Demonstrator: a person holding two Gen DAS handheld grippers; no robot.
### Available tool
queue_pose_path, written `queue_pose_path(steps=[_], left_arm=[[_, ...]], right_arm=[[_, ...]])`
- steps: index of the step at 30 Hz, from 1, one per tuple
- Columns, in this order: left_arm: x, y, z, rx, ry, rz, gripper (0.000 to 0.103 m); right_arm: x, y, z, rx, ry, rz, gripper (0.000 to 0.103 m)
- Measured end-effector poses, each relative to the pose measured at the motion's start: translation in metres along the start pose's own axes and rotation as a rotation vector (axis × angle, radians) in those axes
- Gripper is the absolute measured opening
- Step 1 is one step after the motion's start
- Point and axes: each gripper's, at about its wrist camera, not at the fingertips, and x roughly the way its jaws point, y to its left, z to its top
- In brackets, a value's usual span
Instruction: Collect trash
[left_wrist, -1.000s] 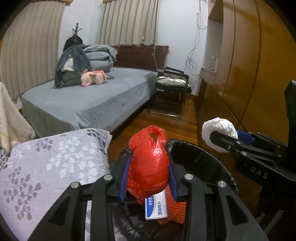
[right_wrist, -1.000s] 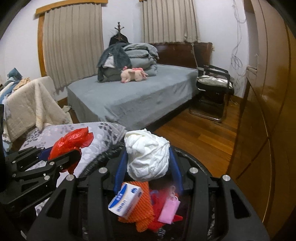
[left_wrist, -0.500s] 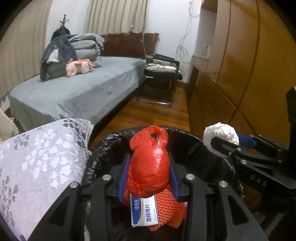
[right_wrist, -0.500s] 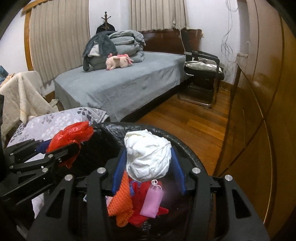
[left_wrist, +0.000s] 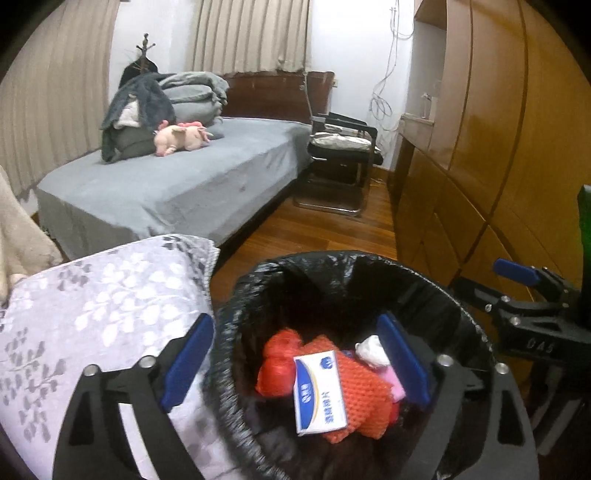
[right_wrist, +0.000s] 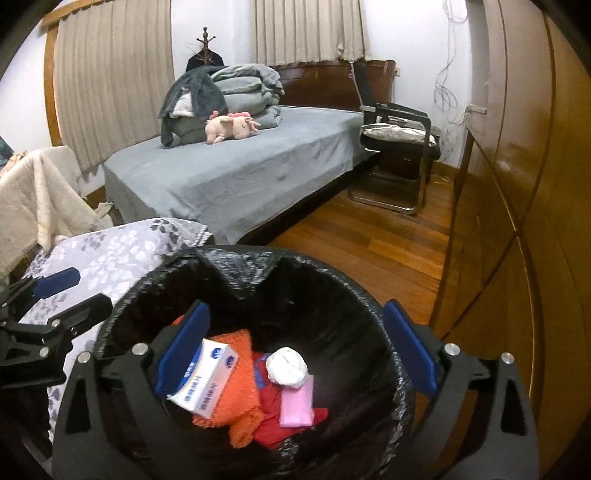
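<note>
Black plastic liner covers the round trash bin (right_wrist: 258, 273), which stands beside a grey floral-patterned cushion (left_wrist: 99, 295). Inside lie a knotted red plastic bag (left_wrist: 275, 369), a crumpled white paper wad (right_wrist: 287, 367), a white and blue cardboard box (right_wrist: 205, 374), an orange mesh cloth (left_wrist: 364, 391) and a small pink packet (right_wrist: 297, 402). Both the left tool (left_wrist: 295, 363) and the right tool (right_wrist: 293, 349) have just been opening; each stands spread wide above the bin, holding nothing.
</note>
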Motion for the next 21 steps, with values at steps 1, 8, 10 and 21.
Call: queue_pose_path(steps=[1, 8, 10, 21], left_arm=[[-0.007, 0.002, -0.001, 0.001, -0.002, 0.015, 0.096], [-0.057, 0.010, -0.003, -0.022, -0.034, 0.069, 0.097], [-0.071, 0.011, -0.003, -0.030, -0.045, 0.090, 0.097], [-0.142, 0.016, -0.006, -0.077, -0.121, 0.159, 0.097]], right_arm=[[-0.005, 0.003, 0.001, -0.002, -0.004, 0.011, 0.095], [-0.044, 0.033, 0.008, -0.042, -0.024, 0.085, 0.097], [-0.056, 0.041, 0.009, -0.046, -0.031, 0.098, 0.097], [-0.110, 0.060, 0.021, -0.056, -0.073, 0.138, 0.097]])
